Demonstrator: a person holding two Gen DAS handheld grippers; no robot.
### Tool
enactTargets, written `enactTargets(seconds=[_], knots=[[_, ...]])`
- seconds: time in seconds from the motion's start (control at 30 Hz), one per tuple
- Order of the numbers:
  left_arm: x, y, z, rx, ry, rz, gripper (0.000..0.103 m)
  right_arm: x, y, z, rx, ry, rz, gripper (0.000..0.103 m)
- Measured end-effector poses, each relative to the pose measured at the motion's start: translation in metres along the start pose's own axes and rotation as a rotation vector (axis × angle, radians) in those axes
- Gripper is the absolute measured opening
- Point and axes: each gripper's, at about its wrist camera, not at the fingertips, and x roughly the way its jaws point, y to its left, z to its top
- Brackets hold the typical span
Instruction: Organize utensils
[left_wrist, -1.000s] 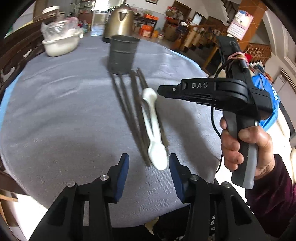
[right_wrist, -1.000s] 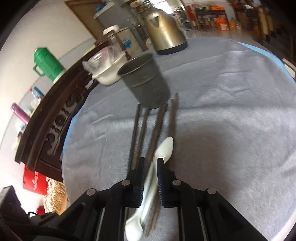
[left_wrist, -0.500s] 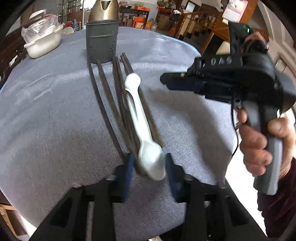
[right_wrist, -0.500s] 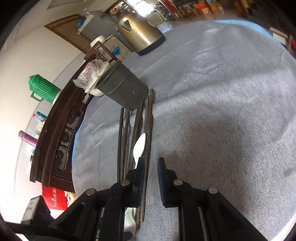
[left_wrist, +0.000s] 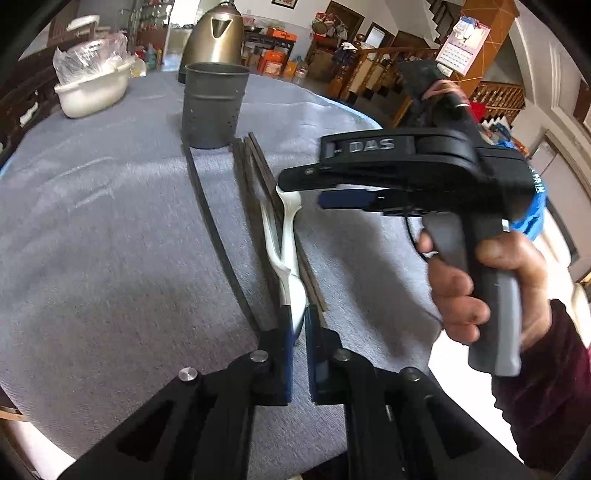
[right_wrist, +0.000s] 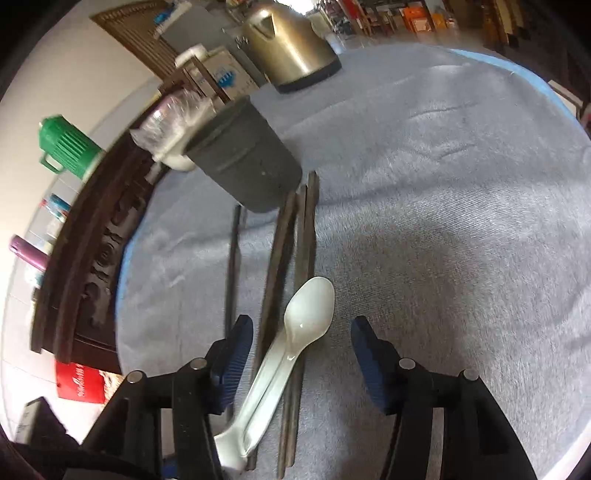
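Since the earlier frame the left tool (left_wrist: 298, 325) has been clenched on the spoon (left_wrist: 288, 236), the right tool (right_wrist: 301, 343) released; the spoon, over the chopsticks (right_wrist: 280, 258), should be lifted level toward the cup (left_wrist: 212, 107) at 12 o'clock.

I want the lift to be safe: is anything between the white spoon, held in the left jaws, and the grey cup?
Yes: the right gripper, jaws open, hangs over the spoon's far end, on the line to the cup. Chopsticks lie flat below.

Glossy white plastic spoon (right_wrist: 309, 310), matt dark chopsticks (right_wrist: 282, 243), dull grey metal holder (left_wrist: 214, 105), napped grey cloth (left_wrist: 92, 221).
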Motion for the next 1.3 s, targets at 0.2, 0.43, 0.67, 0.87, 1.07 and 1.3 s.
enactTargets(seconds=[0.2,0.43,0.67,0.87,1.07,1.3], knots=[[-0.008,0.000,-0.005,-0.008,-0.024,0.009,0.006,0.017,0.006,0.002,-0.005,0.055,-0.063,0.034],[-0.029,0.000,-0.008,-0.010,-0.067,-0.012,0.005,0.009,0.003,0.003,-0.003,0.006,-0.068,0.013],[-0.038,0.005,-0.005,-0.024,-0.094,0.004,0.005,-0.001,-0.010,0.010,0.027,-0.008,-0.065,0.012],[-0.031,0.009,-0.010,-0.029,-0.028,-0.022,0.005,0.005,-0.018,0.010,0.079,0.059,-0.057,0.014],[-0.024,-0.003,-0.011,0.004,0.029,-0.088,0.025,0.013,-0.008,0.012,0.018,0.073,-0.131,0.016],[-0.014,-0.011,-0.006,-0.018,0.087,-0.132,0.055,0.018,0.000,0.021,-0.043,0.087,-0.169,0.017]])
